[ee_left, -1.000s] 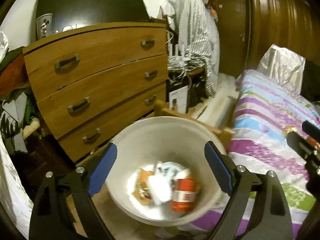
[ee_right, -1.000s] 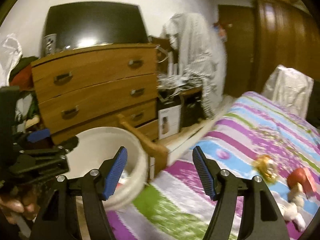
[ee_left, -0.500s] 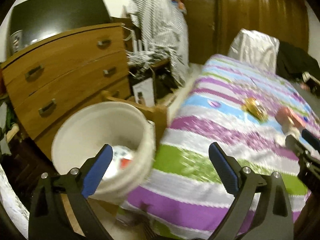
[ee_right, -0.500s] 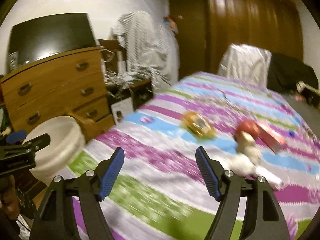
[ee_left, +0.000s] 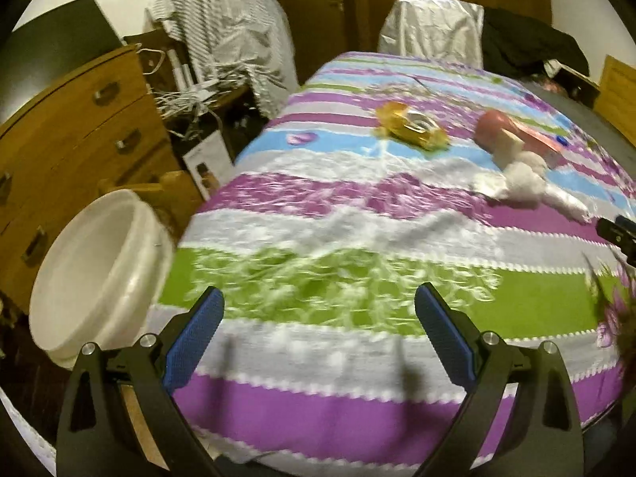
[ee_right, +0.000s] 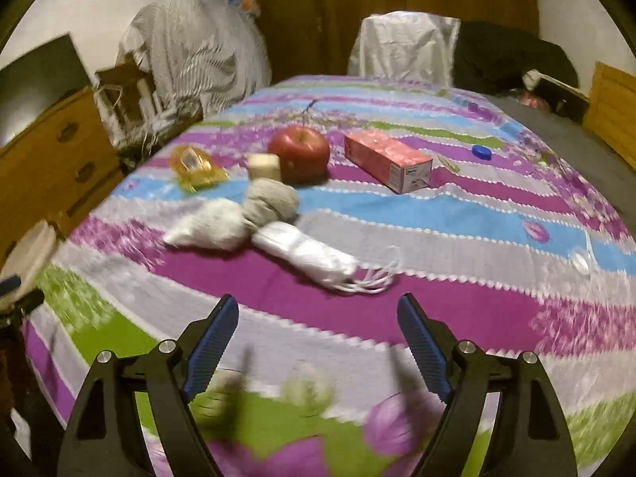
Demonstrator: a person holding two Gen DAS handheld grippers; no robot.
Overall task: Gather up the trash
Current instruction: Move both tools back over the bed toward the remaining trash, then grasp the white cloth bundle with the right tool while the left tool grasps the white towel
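The white bin (ee_left: 95,270) stands off the bed's left edge, at about nine o'clock of the left wrist view; a second ago it filled the centre of that view. Both views have since swung from the bin and dresser (ee_left: 59,127) onto the striped bedspread (ee_left: 357,238).

The left tool (ee_left: 318,338) stands wide apart with nothing between its jaws, above the green stripe. It opened a little further early in the past second.

Trash lies on the bed, well apart from the bin. In the right wrist view, left to right: a yellow wrapper (ee_right: 196,167) at ten o'clock, a crumpled white tissue (ee_right: 208,228), a grey wad (ee_right: 270,198), a tan block (ee_right: 262,166) touching an apple (ee_right: 300,151), a white plastic roll with strings (ee_right: 306,256) at twelve o'clock, a pink carton (ee_right: 387,161) at one o'clock, and a blue cap (ee_right: 482,152) further right.

The right tool (ee_right: 318,342) has just been opening and is apart and empty, near the white plastic roll and short of it.

Judgement: a drop-off is finished and a fresh pick-up is under way; the roll is the likeliest next item. The loose strings may trail or snag on lifting.
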